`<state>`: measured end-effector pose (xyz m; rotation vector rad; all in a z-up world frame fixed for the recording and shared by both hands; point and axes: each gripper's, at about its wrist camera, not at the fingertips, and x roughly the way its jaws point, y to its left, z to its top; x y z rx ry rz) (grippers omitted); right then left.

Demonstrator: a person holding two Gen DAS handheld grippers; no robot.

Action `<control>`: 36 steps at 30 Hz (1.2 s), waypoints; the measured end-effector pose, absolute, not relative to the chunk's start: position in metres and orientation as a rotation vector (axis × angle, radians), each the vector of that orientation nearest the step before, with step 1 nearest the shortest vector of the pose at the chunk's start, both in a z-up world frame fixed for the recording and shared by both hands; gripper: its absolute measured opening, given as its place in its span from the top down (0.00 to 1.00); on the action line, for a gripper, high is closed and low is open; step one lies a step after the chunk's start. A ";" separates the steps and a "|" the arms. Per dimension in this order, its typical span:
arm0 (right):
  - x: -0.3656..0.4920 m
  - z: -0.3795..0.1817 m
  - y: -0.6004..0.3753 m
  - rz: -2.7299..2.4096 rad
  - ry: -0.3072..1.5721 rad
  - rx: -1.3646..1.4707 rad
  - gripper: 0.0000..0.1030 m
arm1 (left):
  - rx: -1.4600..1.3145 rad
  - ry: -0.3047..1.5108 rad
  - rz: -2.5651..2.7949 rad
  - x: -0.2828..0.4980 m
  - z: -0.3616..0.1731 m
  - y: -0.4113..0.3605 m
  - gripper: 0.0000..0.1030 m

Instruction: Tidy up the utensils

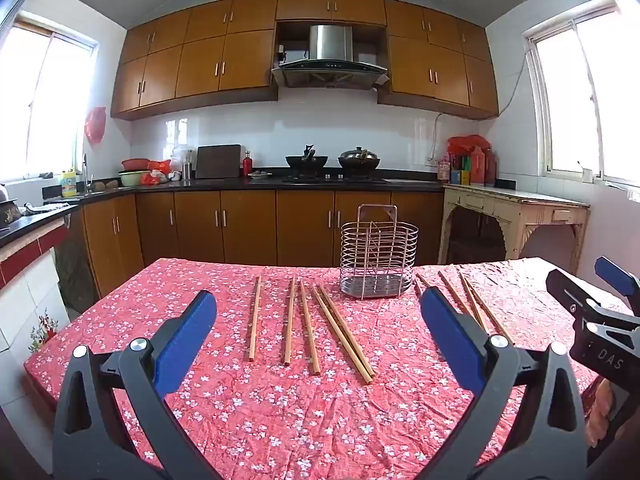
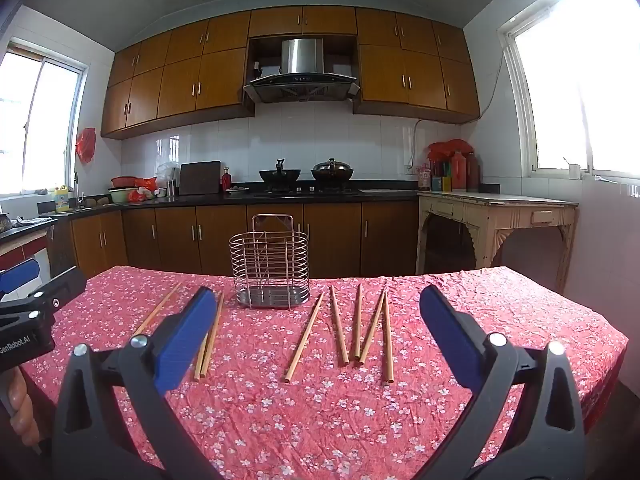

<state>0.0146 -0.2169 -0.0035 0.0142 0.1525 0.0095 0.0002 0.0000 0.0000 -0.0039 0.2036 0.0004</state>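
The left gripper (image 1: 318, 338) is wide open and holds nothing. Its two blue pads (image 1: 186, 344) stand far apart above the desk (image 1: 120, 320). The desk has a red cloth with small white flowers.

Right in front of the left gripper, between its pads, lie five chopsticks (image 1: 308, 326) flat on the cloth. Two of them, on the right side of the group, touch each other along their length. The others lie apart, side by side.

A wire rack (image 1: 377, 258) stands upright farther ahead and a bit to the right of the left gripper. It looks empty inside.

More sticks (image 1: 474, 304) lie past the left gripper's right pad, partly hidden by it. In the right wrist view these show as five sticks, in front of the right gripper (image 2: 312, 340) and between its pads.

The right gripper is wide open too and holds nothing. In its view the rack stands ahead and a bit to the left. The first five chopsticks lie by its left pad (image 2: 184, 344), and some are hidden behind it.

Each gripper shows at the edge of the other's view, with a bit of a hand (image 2: 20, 408) under it. Behind the desk is a kitchen with brown cupboards (image 1: 248, 224) and a stove with two pots (image 1: 358, 158).
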 end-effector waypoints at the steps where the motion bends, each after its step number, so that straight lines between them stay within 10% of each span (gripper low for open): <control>1: 0.015 -0.004 -0.217 0.009 0.154 0.014 0.04 | -0.004 0.202 0.001 0.000 0.000 0.000 0.02; 36: 0.017 -0.005 -0.216 0.010 0.161 0.020 0.04 | -0.005 0.206 0.000 0.000 0.000 0.000 0.02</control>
